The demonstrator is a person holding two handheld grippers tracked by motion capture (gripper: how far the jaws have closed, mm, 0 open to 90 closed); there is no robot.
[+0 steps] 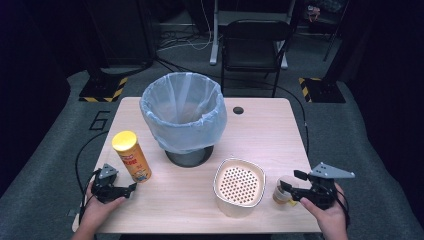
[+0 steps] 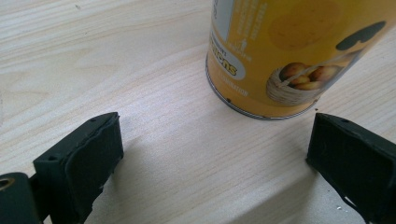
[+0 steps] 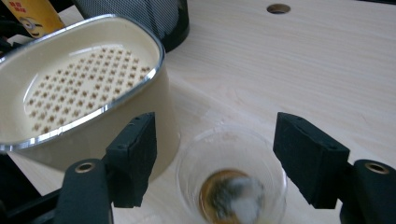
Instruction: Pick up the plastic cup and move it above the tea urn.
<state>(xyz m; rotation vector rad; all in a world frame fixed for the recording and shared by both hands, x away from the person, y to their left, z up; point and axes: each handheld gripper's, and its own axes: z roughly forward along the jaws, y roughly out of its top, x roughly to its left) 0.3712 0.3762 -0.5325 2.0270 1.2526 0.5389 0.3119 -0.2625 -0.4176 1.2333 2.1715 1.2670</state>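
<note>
A clear plastic cup with brownish liquid in its bottom stands near the table's right front edge. My right gripper is open, a jaw on each side of the cup and neither pad touching it. Just left of the cup sits a cream container with a perforated inside. A yellow chip can stands upright at the front left. My left gripper rests on the table just short of the can, open with nothing between its jaws.
A black bin lined with a pale blue bag stands at the middle back of the wooden table. A cable hole lies behind it to the right. A black chair stands beyond the table.
</note>
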